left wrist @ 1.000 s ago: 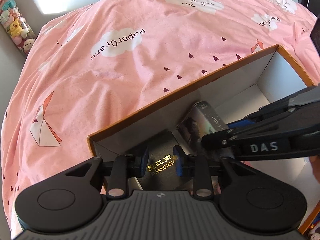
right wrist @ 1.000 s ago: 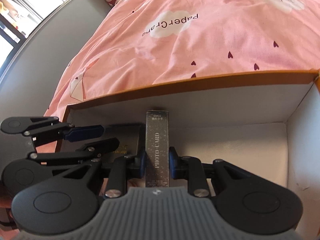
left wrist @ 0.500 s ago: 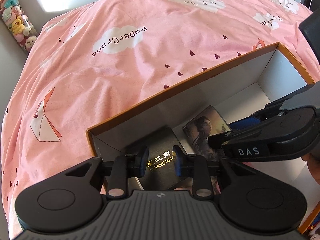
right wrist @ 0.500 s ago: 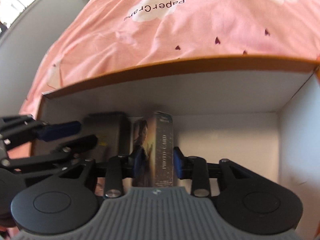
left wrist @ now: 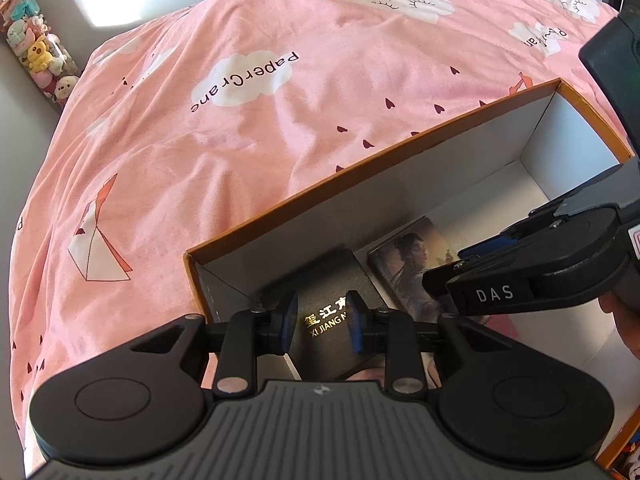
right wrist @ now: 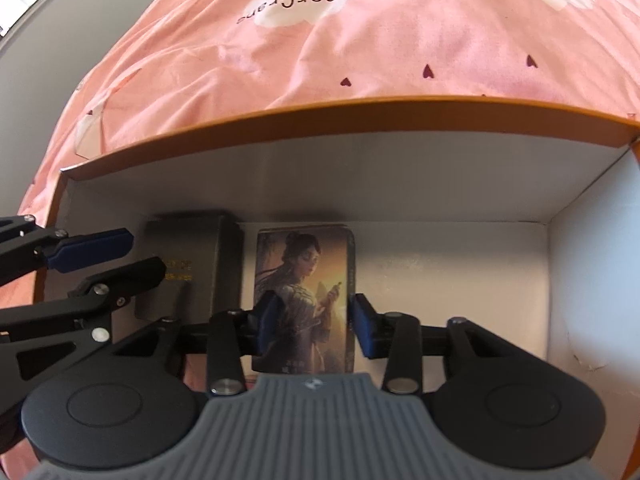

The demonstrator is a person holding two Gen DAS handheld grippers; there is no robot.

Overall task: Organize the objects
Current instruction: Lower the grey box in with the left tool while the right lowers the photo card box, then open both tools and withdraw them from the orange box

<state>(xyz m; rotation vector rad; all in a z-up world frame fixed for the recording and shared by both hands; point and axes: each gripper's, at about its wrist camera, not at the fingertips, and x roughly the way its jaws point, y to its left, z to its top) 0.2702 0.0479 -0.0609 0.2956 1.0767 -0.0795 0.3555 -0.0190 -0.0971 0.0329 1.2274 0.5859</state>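
An orange-rimmed cardboard box with a white inside lies on the pink bedspread. In it a black box with gold lettering lies flat at the left end. A photo-card box with a woman's portrait lies flat beside it, also in the left wrist view. My right gripper is open, its pads on either side of the card box and apart from it. My left gripper is open above the black box, holding nothing.
The pink bedspread with cloud prints spreads beyond the box. A clear case of plush toys stands at the far left by the wall. The right half of the box floor is bare white.
My right gripper tipped the upright photo-card box over, laid it flat beside the black box and opened off it. My left gripper stayed over the black box.
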